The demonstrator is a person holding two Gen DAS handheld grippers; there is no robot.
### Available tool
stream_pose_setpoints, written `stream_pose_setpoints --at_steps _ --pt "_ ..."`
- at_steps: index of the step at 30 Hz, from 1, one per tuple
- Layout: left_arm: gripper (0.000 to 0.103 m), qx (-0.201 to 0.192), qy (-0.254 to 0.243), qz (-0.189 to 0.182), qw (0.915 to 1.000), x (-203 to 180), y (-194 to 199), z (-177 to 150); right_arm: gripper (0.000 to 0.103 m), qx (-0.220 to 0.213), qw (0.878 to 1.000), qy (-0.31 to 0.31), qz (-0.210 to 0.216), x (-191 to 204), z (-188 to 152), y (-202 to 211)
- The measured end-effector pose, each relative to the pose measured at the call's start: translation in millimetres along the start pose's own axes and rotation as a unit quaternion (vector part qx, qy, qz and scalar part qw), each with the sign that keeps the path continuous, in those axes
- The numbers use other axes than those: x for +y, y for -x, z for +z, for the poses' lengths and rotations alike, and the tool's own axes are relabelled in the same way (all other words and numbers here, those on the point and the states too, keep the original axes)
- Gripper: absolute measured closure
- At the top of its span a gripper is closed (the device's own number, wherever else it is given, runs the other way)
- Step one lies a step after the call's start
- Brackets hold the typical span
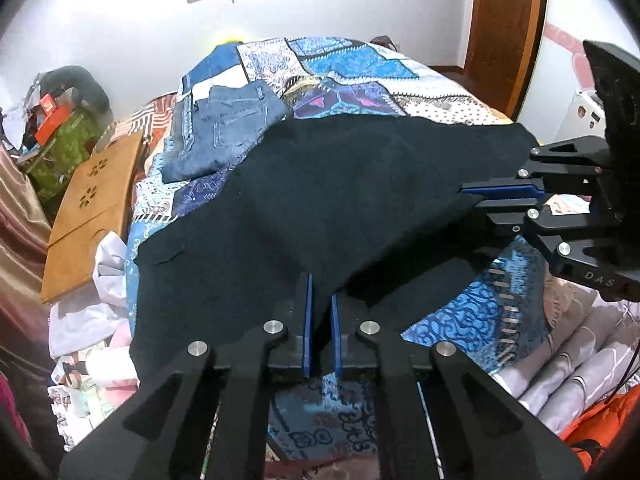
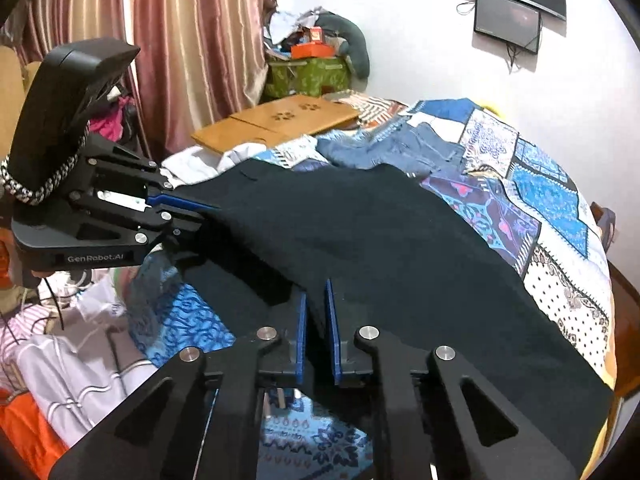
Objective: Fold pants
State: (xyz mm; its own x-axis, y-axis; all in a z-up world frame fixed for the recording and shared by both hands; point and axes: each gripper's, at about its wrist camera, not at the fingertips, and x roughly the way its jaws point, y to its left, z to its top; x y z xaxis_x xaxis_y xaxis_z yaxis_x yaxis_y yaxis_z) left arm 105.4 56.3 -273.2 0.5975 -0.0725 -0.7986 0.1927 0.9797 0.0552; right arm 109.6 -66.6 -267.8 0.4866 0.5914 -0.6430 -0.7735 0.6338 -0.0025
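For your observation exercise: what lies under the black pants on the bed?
Under the black pants lies the patchwork bedspread, showing around their edges. The blue jeans lie beside them, apparently just touching one edge. Whatever sits beneath the pants' middle is covered.

"GenRobot.AI" is printed in pale letters on the side of the left gripper (image 2: 208,210). The letters "DAS" show on the right gripper (image 1: 470,196), the rest cut off.

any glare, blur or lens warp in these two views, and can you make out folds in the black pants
Left wrist view: strong fisheye bend, dark vignette corners, black pants almost featureless, glare washes the wall. Right wrist view: same warp, curtain slightly soft, pants show only faint creases; no motion blur.
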Motion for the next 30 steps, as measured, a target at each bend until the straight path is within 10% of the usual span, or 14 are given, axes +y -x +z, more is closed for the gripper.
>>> stream_pose_setpoints --at_steps 11,22,30 --pt "0.084 0.042 0.043 -0.056 0.9966 12 -8 -21 0.088 0.058 0.998 -0.009 0.025 5 -15 -9" --pt "0.074 0.003 0.107 -0.030 0.9938 52 13 0 0.060 -0.013 0.996 -0.082 0.035 -22 14 19" --pt "0.056 0.041 0.107 -0.038 0.9927 31 -31 -17 0.060 0.063 0.990 -0.124 0.036 -32 -16 -35"
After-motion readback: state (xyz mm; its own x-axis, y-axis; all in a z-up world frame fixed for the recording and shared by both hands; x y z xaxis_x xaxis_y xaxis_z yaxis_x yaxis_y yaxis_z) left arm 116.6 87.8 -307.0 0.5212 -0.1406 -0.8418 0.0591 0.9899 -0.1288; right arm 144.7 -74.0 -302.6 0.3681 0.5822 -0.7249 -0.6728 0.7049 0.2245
